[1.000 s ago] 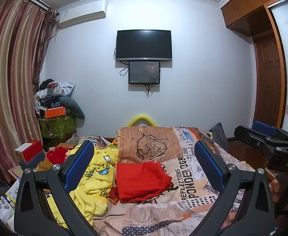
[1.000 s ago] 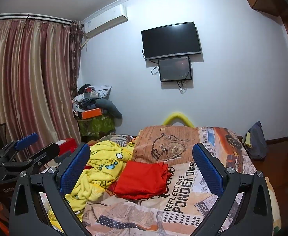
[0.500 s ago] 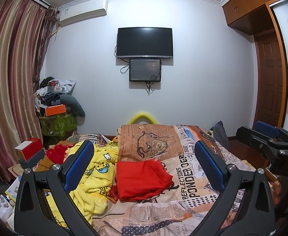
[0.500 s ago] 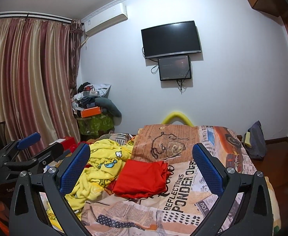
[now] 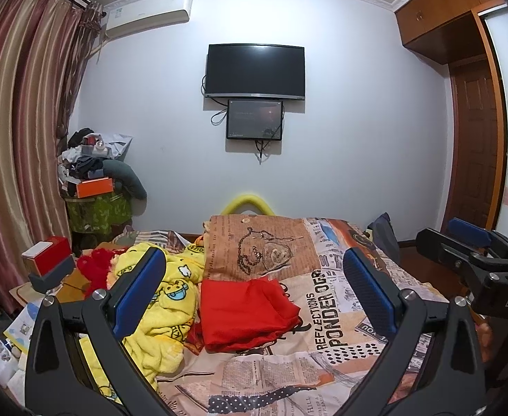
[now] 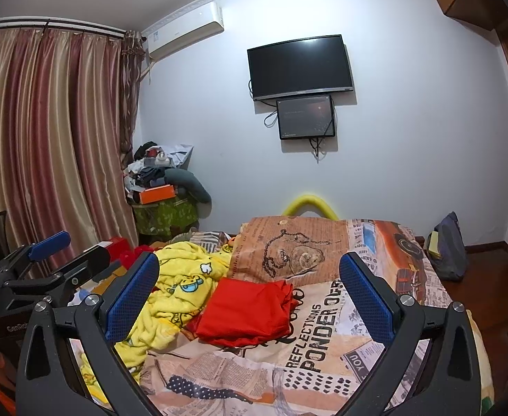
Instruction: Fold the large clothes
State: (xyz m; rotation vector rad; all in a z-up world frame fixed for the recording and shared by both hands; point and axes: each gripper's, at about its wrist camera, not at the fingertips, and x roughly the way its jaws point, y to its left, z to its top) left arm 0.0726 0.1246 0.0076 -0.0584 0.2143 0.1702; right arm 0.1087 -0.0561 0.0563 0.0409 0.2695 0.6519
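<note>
A folded red garment [image 5: 247, 310] lies on the bed, seen also in the right wrist view [image 6: 248, 312]. A crumpled yellow cartoon-print garment [image 5: 160, 308] lies to its left, also in the right wrist view [image 6: 181, 287]. My left gripper [image 5: 254, 287] is open and empty, held above the near end of the bed, well short of the clothes. My right gripper [image 6: 250, 291] is open and empty, likewise held back above the bed. The right gripper shows at the right edge of the left view [image 5: 475, 260]; the left gripper shows at the left of the right view [image 6: 46, 267].
The bed has a newspaper-print cover [image 5: 330, 312]. A cluttered pile [image 5: 94, 173] stands in the far left corner by the curtains [image 5: 15, 138]. Red boxes [image 5: 47, 260] sit left of the bed. A TV [image 5: 255, 71] hangs on the far wall. A dark bag [image 6: 448, 246] lies on the floor right.
Both views have shifted slightly, the room sliding down and back a little; both grippers stay open and empty. The clothes have not moved.
</note>
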